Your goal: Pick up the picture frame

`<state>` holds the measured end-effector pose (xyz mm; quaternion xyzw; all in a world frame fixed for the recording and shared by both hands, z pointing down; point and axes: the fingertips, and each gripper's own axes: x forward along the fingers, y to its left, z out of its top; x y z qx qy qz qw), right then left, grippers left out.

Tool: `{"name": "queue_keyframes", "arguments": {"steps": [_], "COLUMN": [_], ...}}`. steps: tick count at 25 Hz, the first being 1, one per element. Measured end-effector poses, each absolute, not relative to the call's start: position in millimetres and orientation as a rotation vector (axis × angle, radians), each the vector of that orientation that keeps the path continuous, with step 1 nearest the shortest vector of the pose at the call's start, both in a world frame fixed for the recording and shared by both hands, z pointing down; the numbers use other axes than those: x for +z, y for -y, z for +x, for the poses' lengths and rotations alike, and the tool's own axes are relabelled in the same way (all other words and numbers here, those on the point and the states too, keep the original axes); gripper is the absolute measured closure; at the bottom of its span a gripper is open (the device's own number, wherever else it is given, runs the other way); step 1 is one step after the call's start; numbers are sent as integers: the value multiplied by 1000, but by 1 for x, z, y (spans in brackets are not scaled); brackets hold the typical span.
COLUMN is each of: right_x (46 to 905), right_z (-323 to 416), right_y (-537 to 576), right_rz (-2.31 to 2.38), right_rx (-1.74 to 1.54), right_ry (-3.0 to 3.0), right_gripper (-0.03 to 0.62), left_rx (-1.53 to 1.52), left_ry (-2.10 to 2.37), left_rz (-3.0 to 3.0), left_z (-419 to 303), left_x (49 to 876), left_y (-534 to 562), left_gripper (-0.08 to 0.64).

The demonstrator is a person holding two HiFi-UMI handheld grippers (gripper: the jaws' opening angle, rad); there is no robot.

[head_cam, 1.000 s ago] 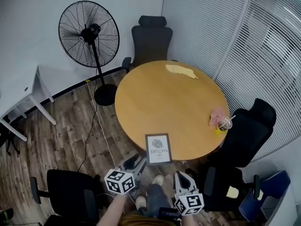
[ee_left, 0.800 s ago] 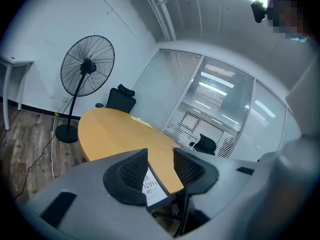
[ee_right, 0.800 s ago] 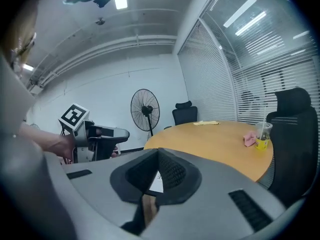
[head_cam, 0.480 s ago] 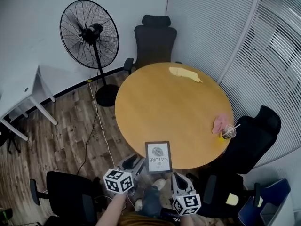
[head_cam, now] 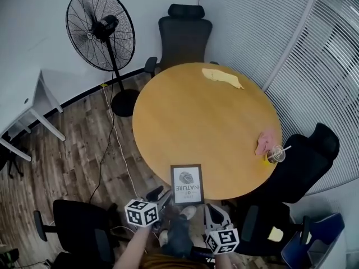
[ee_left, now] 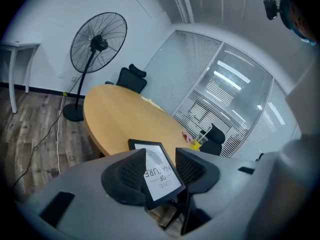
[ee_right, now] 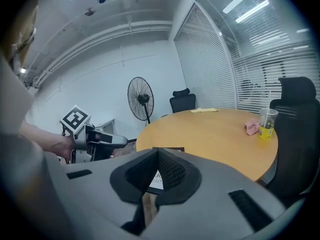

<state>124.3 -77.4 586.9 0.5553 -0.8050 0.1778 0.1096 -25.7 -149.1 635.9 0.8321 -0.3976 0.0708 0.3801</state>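
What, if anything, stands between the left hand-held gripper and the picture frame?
Nothing visible. The picture frame lies on the table, at its near edge, ahead of the left hand-held gripper, whose jaws have just been opening; it shows through their gap, ungripped.

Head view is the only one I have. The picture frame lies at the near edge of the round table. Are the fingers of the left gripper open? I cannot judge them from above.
Observer: Yes. In the left gripper view the left gripper has its fingers wide apart; they have just been opening. The near end of the picture frame shows in the gap, not pressed.
Operator: And the right gripper?
Observer: The right gripper view shows the right gripper with fingers together, nothing between them.
Operator: Is the cup full?
Observer: No. Seen from the side, the cup holds yellow drink only in its lower part.
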Motion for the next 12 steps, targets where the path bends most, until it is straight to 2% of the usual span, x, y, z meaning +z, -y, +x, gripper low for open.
{"name": "queue_keyframes", "arguments": {"steps": [12], "right_x": [635], "right_z": [132], "right_y": [89], "right_rz": [1514], "right_rx": [583], "right_ry": [2297], "right_gripper": [580], "left_rx": [329], "left_ry": [913], "left_rz": [1949], "left_z": [-7], "left_x": [714], "left_y": [137], "left_gripper": [356]}}
